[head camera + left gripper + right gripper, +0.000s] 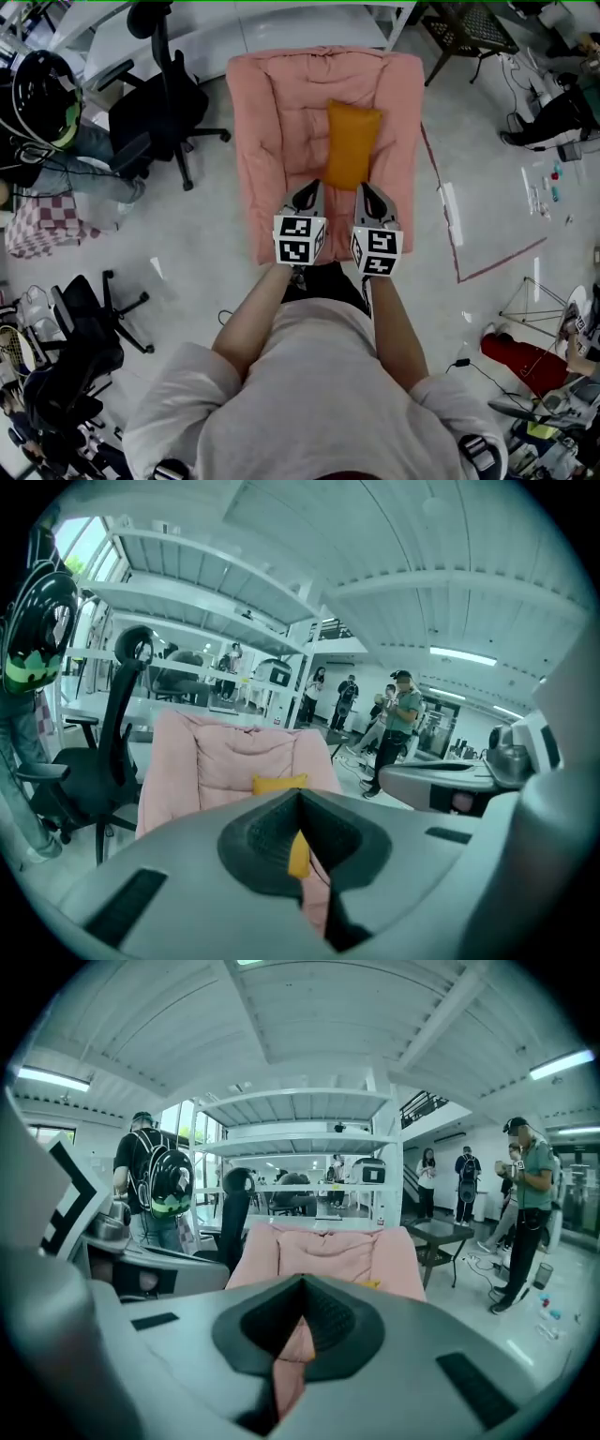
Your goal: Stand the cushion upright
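An orange cushion (352, 142) rests lengthwise on the seat of a pink padded chair (272, 122), its far end toward the backrest. In the left gripper view the cushion (278, 784) shows against the pink back; whether it leans there I cannot tell. In the right gripper view only a corner of the cushion (373, 1284) shows. My left gripper (309, 186) and right gripper (364, 187) hover side by side over the chair's front edge, just short of the cushion's near end. Both are shut with nothing between the jaws, as the left gripper (300, 797) and right gripper (302, 1281) show in their own views.
A black office chair (164, 103) stands left of the pink chair, a white table (281, 28) behind it. A black side table (469, 33) is at the back right. Red tape (450, 216) lines the floor on the right. People (398, 724) stand farther off.
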`<state>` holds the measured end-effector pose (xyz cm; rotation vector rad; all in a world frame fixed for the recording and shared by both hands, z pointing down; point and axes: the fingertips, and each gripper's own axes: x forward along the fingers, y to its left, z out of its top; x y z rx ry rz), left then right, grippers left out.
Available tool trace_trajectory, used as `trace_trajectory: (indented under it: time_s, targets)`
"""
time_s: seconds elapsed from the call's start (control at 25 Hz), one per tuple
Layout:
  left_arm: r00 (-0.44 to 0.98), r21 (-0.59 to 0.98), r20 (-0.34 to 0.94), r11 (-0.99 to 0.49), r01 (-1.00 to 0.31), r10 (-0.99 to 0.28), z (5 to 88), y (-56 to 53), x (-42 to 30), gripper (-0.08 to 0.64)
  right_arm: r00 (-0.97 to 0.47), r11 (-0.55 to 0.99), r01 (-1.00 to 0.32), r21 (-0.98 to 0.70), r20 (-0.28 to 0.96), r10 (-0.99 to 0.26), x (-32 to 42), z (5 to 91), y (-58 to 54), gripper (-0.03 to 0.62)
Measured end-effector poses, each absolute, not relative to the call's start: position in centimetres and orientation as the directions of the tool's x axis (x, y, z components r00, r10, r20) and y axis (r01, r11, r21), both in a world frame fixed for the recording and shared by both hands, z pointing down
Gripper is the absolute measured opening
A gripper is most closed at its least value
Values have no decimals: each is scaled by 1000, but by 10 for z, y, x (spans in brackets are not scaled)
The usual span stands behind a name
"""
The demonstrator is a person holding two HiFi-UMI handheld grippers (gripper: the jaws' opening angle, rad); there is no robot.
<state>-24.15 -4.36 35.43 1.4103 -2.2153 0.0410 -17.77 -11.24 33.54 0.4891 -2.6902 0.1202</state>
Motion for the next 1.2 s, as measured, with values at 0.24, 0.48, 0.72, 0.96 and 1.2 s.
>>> trace_trajectory:
  time_s: [0.24, 0.48, 0.72, 0.96, 1.2]
  targets:
    - [-314, 253, 412, 438, -862, -855, 321, -18, -217, 14, -870, 935, -353, 46, 352, -346, -161, 293, -90, 8]
    - [-321, 294, 367, 436, -850, -873, 287, 13, -189, 14, -886, 931, -353, 90, 288, -364, -132, 246, -63, 8]
    - [-342, 299, 327, 439, -847, -881, 268, 42, -172, 14, -892, 932, -332, 145, 274, -360, -120, 223, -36, 8]
    - [-380, 277, 325, 471, -838, -866, 261, 38, -138, 14, -917, 946, -273, 174, 250, -310, -89, 207, -40, 8]
    - [-488, 242, 288, 556, -795, -824, 241, 45, -107, 14, -940, 961, -227, 157, 222, -258, -43, 188, -46, 8]
